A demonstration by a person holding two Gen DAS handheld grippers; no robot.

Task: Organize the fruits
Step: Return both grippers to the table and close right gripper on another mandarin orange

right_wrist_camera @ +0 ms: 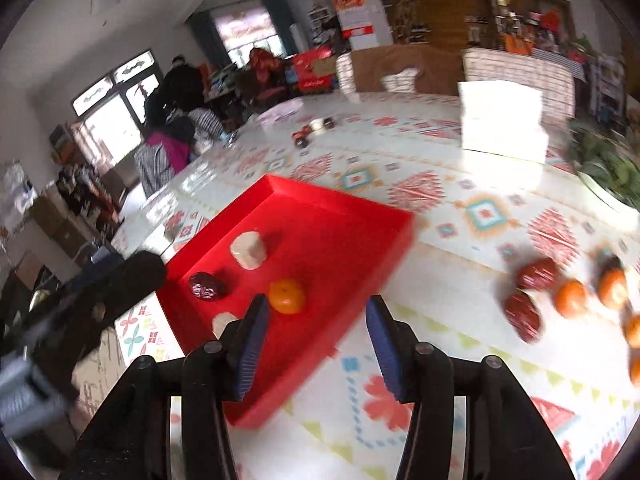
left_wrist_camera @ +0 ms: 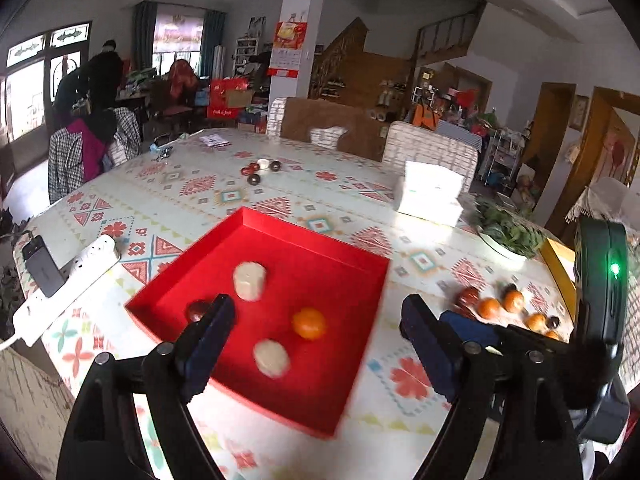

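A red tray [left_wrist_camera: 360, 300] [right_wrist_camera: 360, 216] lies on the patterned table. In it are an orange [left_wrist_camera: 308, 323] [right_wrist_camera: 286, 296], a red date [left_wrist_camera: 196, 311] [right_wrist_camera: 207, 286] and two pale round pieces [left_wrist_camera: 249, 280] [left_wrist_camera: 271, 358]. Loose oranges [left_wrist_camera: 489, 308] [right_wrist_camera: 570, 298] and red dates [left_wrist_camera: 467, 297] [right_wrist_camera: 538, 273] lie on the table right of the tray. My left gripper [left_wrist_camera: 320, 320] is open and empty above the tray. My right gripper [right_wrist_camera: 316, 330] is open and empty above the tray's near right edge; it also shows in the left wrist view [left_wrist_camera: 472, 326].
A white tissue pack [left_wrist_camera: 432, 196] [right_wrist_camera: 502, 120], a bowl of greens [left_wrist_camera: 508, 232] [right_wrist_camera: 608, 168] and small dark fruits [left_wrist_camera: 260, 170] stand farther back. A white power strip [left_wrist_camera: 68, 284] with a charger lies at the left edge. Chairs stand behind the table.
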